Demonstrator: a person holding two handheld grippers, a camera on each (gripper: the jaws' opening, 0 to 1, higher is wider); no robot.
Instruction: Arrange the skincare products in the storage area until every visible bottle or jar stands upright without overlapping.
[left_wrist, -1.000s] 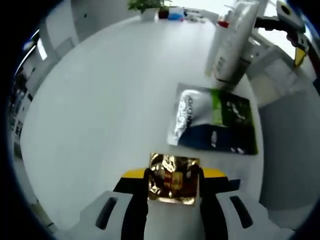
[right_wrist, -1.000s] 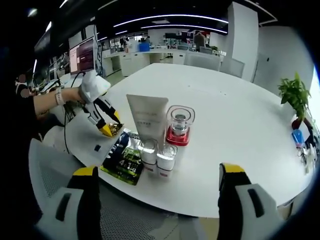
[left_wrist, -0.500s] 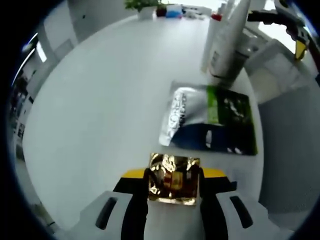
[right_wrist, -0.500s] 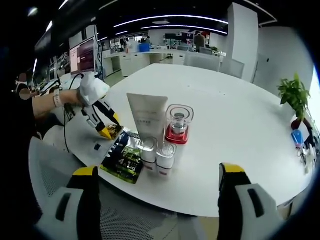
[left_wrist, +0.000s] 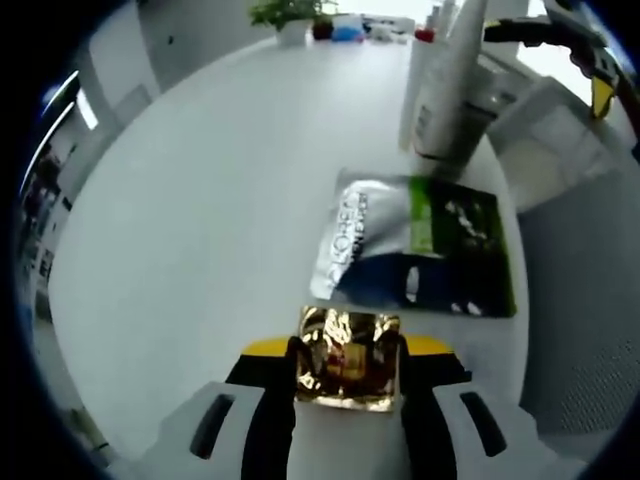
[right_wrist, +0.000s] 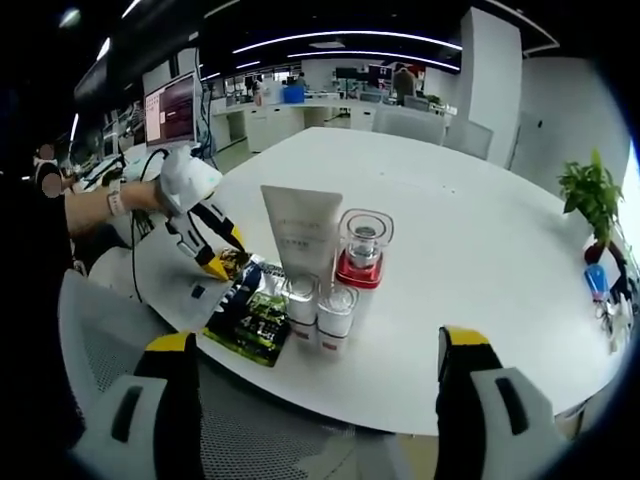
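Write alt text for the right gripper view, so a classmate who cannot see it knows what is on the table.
On a round white table, a white tube, a red-based clear jar and two small bottles stand upright beside a flat green-and-black sachet. To the left, the left gripper holds a gold packet; the right gripper is open in the foreground.

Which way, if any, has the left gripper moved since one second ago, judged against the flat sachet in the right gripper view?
Yes, slightly. The left gripper, shut on the gold packet, has edged closer to the flat sachet, toward the white tube.
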